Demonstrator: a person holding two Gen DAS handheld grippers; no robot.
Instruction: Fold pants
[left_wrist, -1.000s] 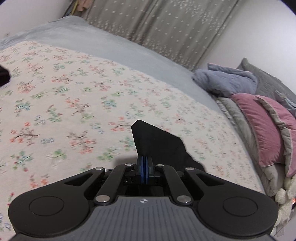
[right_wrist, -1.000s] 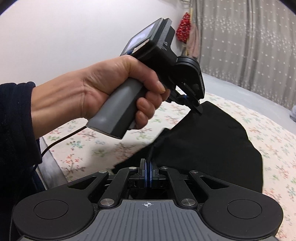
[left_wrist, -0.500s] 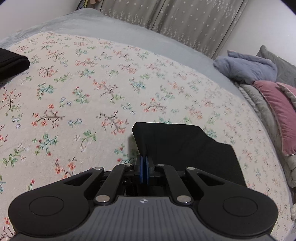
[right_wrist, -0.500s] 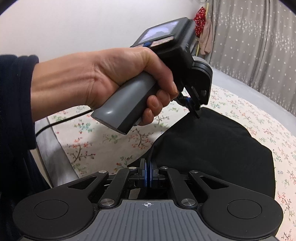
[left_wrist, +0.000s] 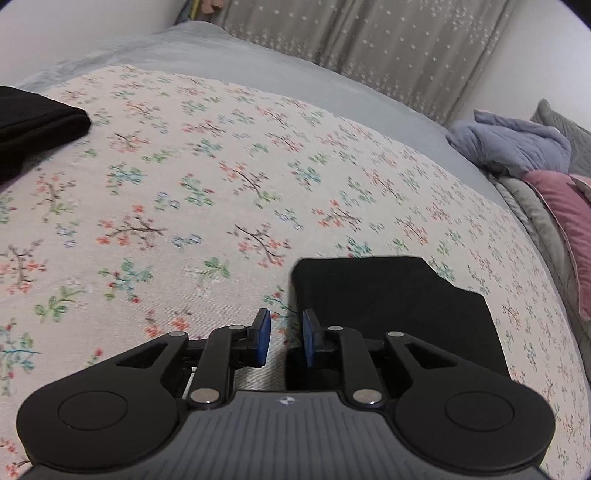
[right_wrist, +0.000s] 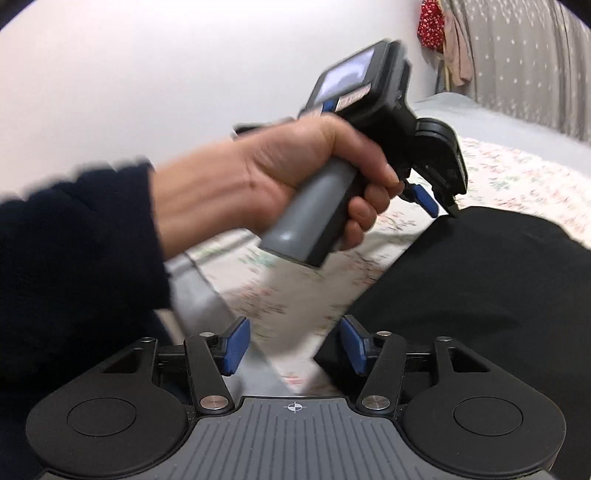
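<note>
Pants: the black pants (left_wrist: 399, 306) lie folded flat on the floral bedspread (left_wrist: 221, 192), toward its near edge, with one corner of the fold just ahead of the left gripper.
Left gripper: the left gripper (left_wrist: 285, 341) has its jaws parted a little way, holding nothing — the cloth edge sits against the right-hand blue pad (left_wrist: 308, 341).
Right gripper: the right gripper (right_wrist: 293, 345) has its jaws wide apart and empty, above the near edge of the pants and the grey bed edge (right_wrist: 207, 299).
Risk, snag: a pad that stays against the cloth while the gripper lifts away could drag the top layer and open the fold.
Risk, slip: the fold lies close to the near edge of the bed — a sideways brush could push part of it over.
Risk, clash: the left hand (right_wrist: 295, 177) and its tool hang close over the pants in the right wrist view, so crossing paths could knock the two tools together.
Other: a second dark folded item (left_wrist: 33, 125) lies at the far left edge of the bedspread, well apart.
</note>
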